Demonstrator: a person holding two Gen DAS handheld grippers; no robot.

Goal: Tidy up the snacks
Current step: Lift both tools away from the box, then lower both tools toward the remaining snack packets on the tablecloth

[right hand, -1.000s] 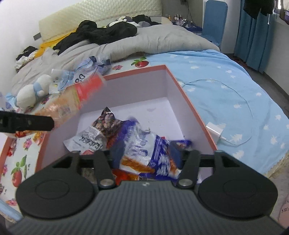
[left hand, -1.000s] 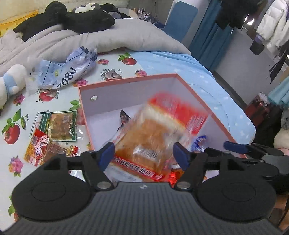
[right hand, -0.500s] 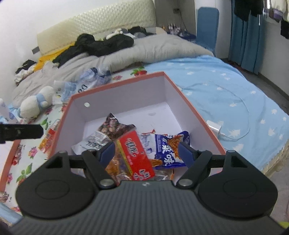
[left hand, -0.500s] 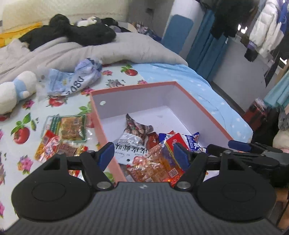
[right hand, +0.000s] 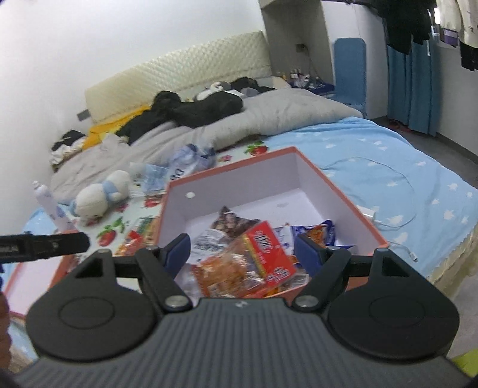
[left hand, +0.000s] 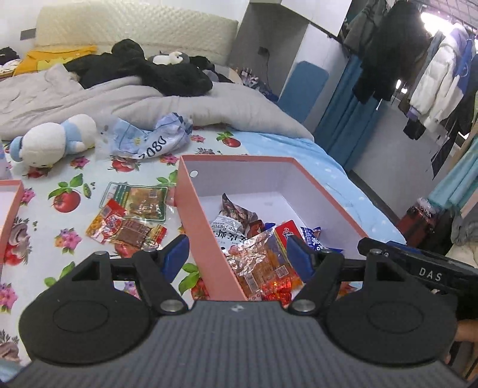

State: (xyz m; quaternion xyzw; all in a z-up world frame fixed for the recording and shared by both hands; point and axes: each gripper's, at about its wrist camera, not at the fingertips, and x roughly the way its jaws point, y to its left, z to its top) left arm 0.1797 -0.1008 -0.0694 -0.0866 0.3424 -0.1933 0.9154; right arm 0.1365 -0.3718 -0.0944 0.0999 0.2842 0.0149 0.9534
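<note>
Crinkly foil and clear-film snack packets [left hand: 128, 219] lie left of centre on the fruit-print bed sheet [left hand: 44, 238], beside the pink cardboard box [left hand: 209, 253]; probably light, limp and slippery, best pinched at a sealed edge. Both the left gripper [left hand: 236, 253] and right gripper [right hand: 242, 252] hang wide and empty; only "DAS" and "0802" read clearly.

A lived-in bedroom at home. There's the bed [left hand: 298, 149] with a padded headboard [left hand: 134, 27] behind it, and on the bed a rumpled grey duvet [left hand: 119, 101], dark clothes [left hand: 155, 68] and a plush toy [left hand: 53, 140]. Right of the bed, blue curtains [left hand: 349, 116], and coats [left hand: 439, 80] hanging beyond them.
</note>
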